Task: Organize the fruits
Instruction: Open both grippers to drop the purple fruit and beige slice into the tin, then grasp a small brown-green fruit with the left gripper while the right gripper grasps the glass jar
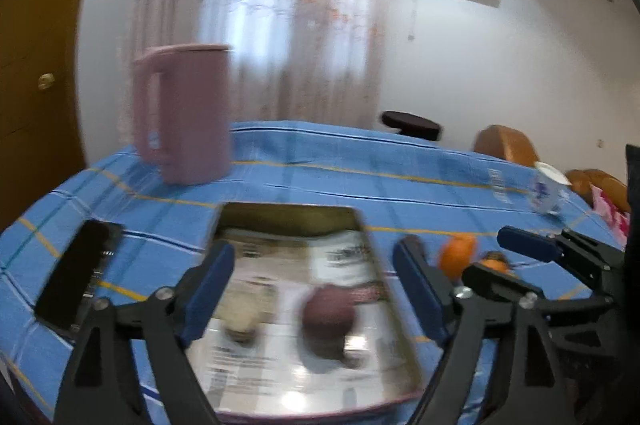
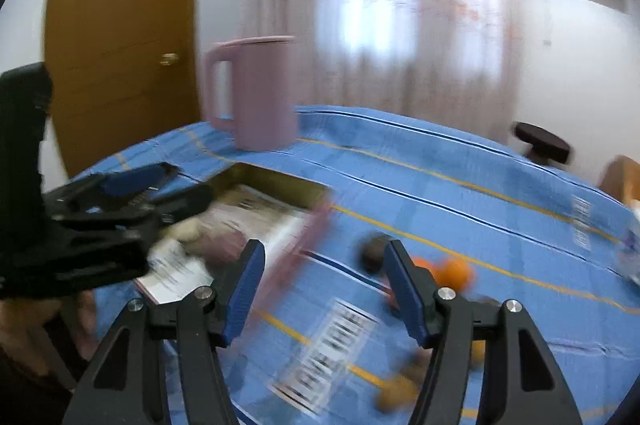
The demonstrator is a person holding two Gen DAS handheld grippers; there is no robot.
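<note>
Hovering over the shallow gold-rimmed tray (image 1: 288, 221), the left gripper (image 1: 316, 289) gapes wide and empty above a dark reddish round fruit (image 1: 330, 313) lying inside. The right gripper (image 2: 324, 289) stands half-open, gripping nothing, beside blurred orange fruits (image 2: 452, 275) on the blue striped tablecloth (image 2: 440, 185).

Both views smear with motion; print on the tray's (image 1: 288, 221) paper liner is unreadable; small orange fruits (image 2: 454, 273) sit partly hidden behind the right gripper's (image 2: 324, 289) finger.
</note>
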